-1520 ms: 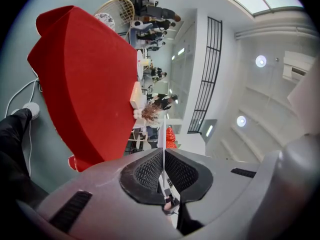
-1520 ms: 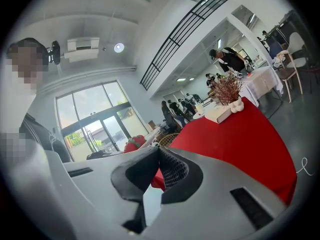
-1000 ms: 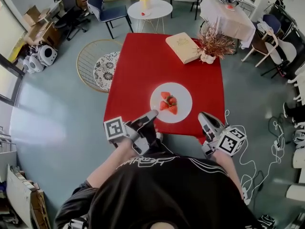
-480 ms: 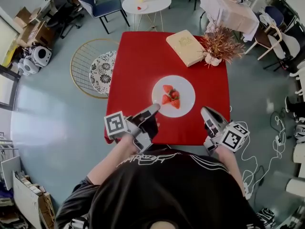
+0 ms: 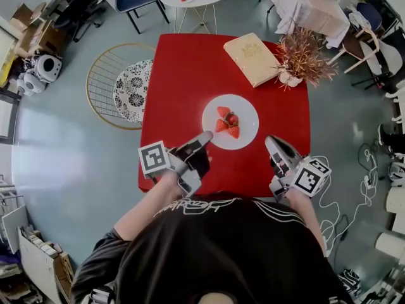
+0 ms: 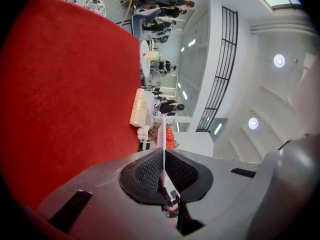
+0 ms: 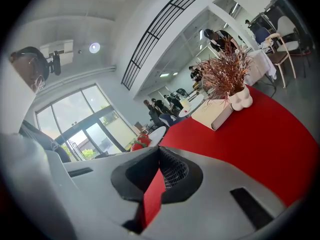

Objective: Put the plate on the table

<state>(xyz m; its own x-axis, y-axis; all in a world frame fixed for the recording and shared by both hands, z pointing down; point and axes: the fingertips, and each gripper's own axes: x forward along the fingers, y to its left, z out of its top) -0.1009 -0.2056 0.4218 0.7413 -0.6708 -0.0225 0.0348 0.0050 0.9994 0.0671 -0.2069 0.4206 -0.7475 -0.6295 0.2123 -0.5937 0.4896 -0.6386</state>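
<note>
The biggest thing I see is the red table [image 5: 183,87]. It fills the middle of the head view. Left of it, on the floor, is a round wire chair [image 5: 104,81] with a black and white cushion.

At the far end of the table lies a tan book [image 5: 252,59]. Just beside the book stands a dry plant [image 5: 304,52] in a small white pot.

Next comes the white plate [image 5: 245,109]. It is over the middle of the table, on my side of the book. I cannot tell if its bottom is touching the red top.

My left gripper [image 5: 207,135] points level at the plate from the near left. In the left gripper view its two dark pads [image 6: 145,171] are pressed together on the thin white rim of the plate. It has the plate in a tight pinch.

My right gripper [image 5: 272,143] is over the near right part of the table, apart from the plate. In the right gripper view its jaws stand a little bit apart. Only the red table shows through the gap, so it holds nothing.

Smallest are the red strawberries [image 5: 228,123], in a little heap in the middle of the plate.
</note>
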